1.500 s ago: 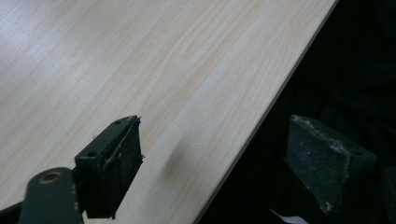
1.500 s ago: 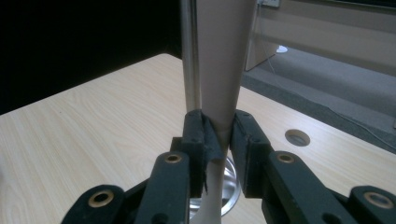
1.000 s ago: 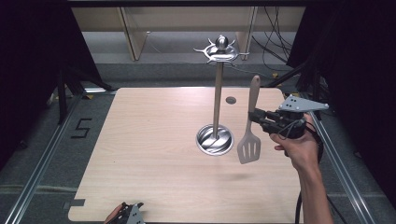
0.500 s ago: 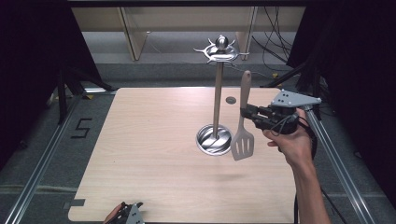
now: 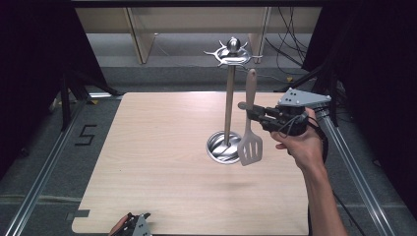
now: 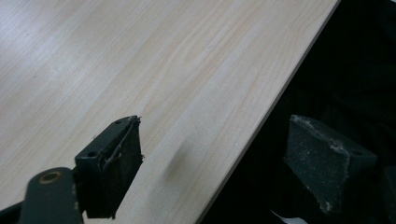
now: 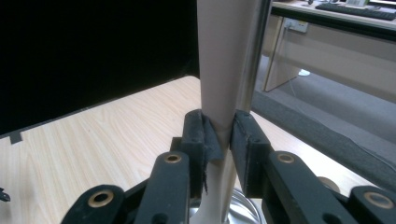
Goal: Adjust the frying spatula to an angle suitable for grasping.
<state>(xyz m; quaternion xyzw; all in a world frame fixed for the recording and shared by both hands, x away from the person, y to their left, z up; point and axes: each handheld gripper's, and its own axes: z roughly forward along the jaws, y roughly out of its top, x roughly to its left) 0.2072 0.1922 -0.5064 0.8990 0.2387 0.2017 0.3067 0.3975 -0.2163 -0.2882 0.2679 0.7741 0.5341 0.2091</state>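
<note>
Spatula (image 5: 250, 129) handle clamped between right fingers (image 7: 201, 140), seemingly upright

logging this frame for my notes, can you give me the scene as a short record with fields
setting: light wooden table, dark surroundings
held item: beige slotted spatula, upright, blade down, handle up
right gripper: shut on the spatula's handle
left gripper: jaws open, nothing between them, at the table's near edge
stand: metal utensil stand with hooked top and round base, just left of the spatula
spatula and stand: whether they touch cannot be told
hooks: none bears a utensil
</note>
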